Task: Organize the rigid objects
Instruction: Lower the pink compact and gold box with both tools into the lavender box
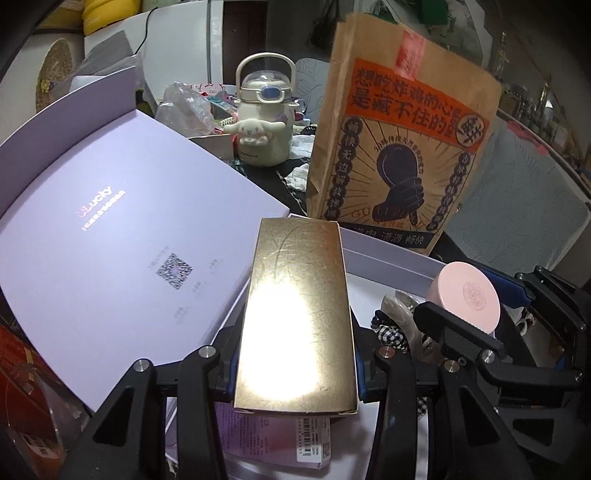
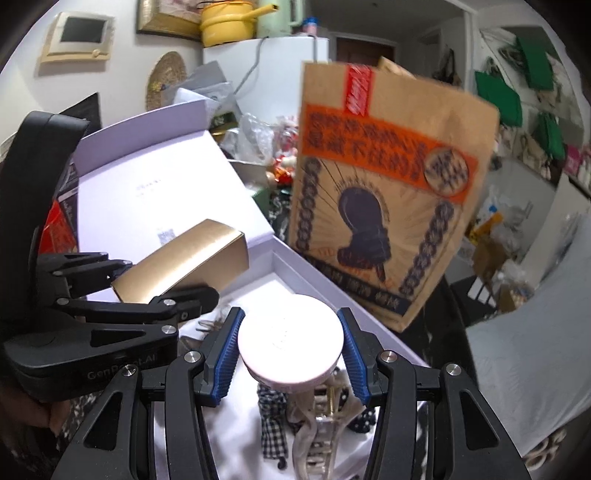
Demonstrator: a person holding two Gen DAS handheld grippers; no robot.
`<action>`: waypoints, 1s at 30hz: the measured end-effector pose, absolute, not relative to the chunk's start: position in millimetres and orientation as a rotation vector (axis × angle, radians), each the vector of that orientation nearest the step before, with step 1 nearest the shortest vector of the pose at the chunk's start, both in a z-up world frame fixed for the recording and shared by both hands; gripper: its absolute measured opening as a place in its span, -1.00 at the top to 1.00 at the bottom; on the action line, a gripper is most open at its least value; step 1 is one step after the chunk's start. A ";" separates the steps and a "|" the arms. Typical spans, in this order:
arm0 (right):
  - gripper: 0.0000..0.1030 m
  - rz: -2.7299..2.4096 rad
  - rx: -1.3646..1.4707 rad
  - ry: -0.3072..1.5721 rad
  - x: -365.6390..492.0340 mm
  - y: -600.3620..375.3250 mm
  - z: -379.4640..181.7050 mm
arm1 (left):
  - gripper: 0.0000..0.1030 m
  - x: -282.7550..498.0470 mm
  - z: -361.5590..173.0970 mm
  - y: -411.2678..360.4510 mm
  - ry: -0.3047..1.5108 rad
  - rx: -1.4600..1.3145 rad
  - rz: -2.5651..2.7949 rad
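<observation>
The gold box (image 1: 295, 317) is pinched lengthwise by the left gripper (image 1: 295, 373) while the pink jar (image 2: 289, 345) is clamped by the right gripper (image 2: 290, 350), both held over the open white box (image 2: 314, 266), seemingly for packing inside.

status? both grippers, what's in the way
Left gripper shut on gold box. Right gripper shut on pink jar. Both over white tray; hair clips below.

A white wall (image 2: 122, 48) fills the upper left of the right wrist view, with a woven round mat (image 2: 166, 79) hanging on it. At top centre a white fridge (image 2: 266, 55) carries a yellow pot (image 2: 227, 22). Green bags (image 2: 498, 98) hang at upper right.
</observation>
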State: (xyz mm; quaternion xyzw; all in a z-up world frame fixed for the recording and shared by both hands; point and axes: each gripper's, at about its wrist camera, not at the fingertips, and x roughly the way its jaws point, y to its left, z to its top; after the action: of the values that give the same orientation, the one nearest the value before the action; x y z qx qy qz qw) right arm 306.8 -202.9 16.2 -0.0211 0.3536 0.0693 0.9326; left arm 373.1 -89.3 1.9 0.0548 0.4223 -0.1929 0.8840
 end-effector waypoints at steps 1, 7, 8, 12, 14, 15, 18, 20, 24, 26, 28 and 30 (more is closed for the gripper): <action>0.02 0.133 -0.028 0.729 307.6 -205.1 12.7 | 0.16 374.5 -1.7 -91.8 0.889 0.120 -0.409; 0.02 0.104 -0.059 0.725 308.5 -209.3 1.3 | 0.16 378.0 -17.4 -100.5 0.911 0.150 -0.438; 0.02 0.101 -0.064 0.728 309.0 -209.6 -0.6 | 0.16 379.1 -20.1 -101.3 0.915 0.151 -0.442; 0.02 0.103 -0.050 0.774 315.4 -213.2 -13.9 | 0.16 382.3 -29.8 -102.5 0.940 0.155 -0.447; 0.02 0.099 -0.064 0.769 315.1 -212.2 -14.6 | 0.15 384.7 -33.9 -101.5 0.959 0.137 -0.460; 0.02 0.102 -0.065 0.769 315.0 -212.1 -14.7 | 0.15 385.4 -34.5 -100.6 0.961 0.129 -0.463; 0.02 0.113 -0.060 0.765 315.7 -211.3 -15.4 | 0.15 387.1 -37.3 -99.8 0.970 0.124 -0.465; 0.02 0.117 -0.064 0.781 317.6 -209.8 -18.5 | 0.15 389.0 -42.3 -99.3 0.993 0.122 -0.462; 0.02 0.112 -0.088 0.808 317.2 -205.5 -24.5 | 0.15 389.2 -47.4 -99.0 1.008 0.122 -0.459; 0.02 0.112 -0.091 0.812 317.0 -204.9 -24.3 | 0.15 388.3 -46.7 -100.1 1.008 0.132 -0.455; 0.02 0.110 -0.090 0.816 316.2 -205.6 -24.2 | 0.15 388.2 -46.5 -101.3 1.009 0.137 -0.453; 0.02 0.109 -0.091 0.819 316.1 -205.8 -24.0 | 0.15 389.0 -47.3 -101.1 1.010 0.137 -0.453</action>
State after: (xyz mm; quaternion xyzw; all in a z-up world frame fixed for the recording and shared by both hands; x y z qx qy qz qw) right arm 316.1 -205.8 -24.0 -0.0443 0.3977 0.0530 0.9149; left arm 389.0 -101.1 -47.3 0.0648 0.4794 -0.2151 0.8483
